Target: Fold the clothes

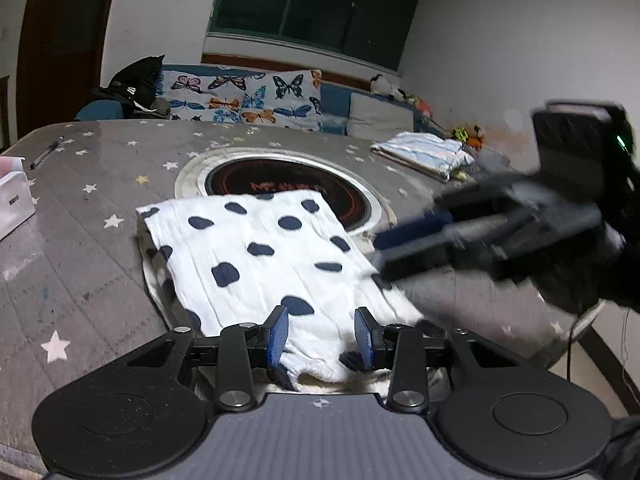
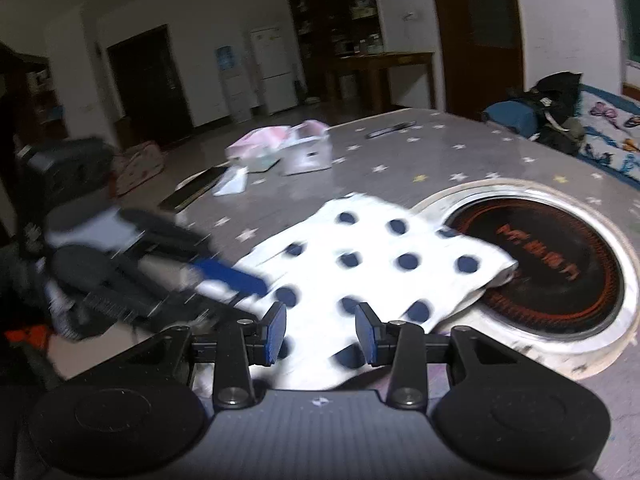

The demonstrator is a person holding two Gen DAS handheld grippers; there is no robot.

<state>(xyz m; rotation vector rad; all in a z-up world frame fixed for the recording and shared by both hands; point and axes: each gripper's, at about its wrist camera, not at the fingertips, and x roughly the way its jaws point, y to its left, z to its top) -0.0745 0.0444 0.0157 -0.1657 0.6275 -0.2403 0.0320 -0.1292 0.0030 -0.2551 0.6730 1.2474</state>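
Across the star-printed bench (image 1: 100, 184), the white garment with dark blue spots (image 1: 256, 248) lies folded into a rough rectangle, its far end draped over the rim of the round burner plate (image 1: 280, 184) set into the bench top. Its long axis runs away from my left tongs (image 1: 322, 332), from the near bench edge toward the burner. My left tongs sit right at the near hem, the blue pads standing on either side of a bunched bit of cloth; I cannot tell whether they pinch it or only straddle it. My right tongs (image 2: 320, 330) hover over the garment's other near corner with the pads apart and nothing pressed between them that I can see, so I read them as released. In the left view the right tongs come in from the right side, blurred, their tips near the garment's right edge. Of the two, I judge the left nearer the hem, so any next fold across the long axis would start there. The cloth looks soft and thin, ribbed or crinkled, with a darker layer peeking out along the left edge. A second folded piece, pale blue and white (image 1: 428, 152), rests well apart at the far right of the bench.
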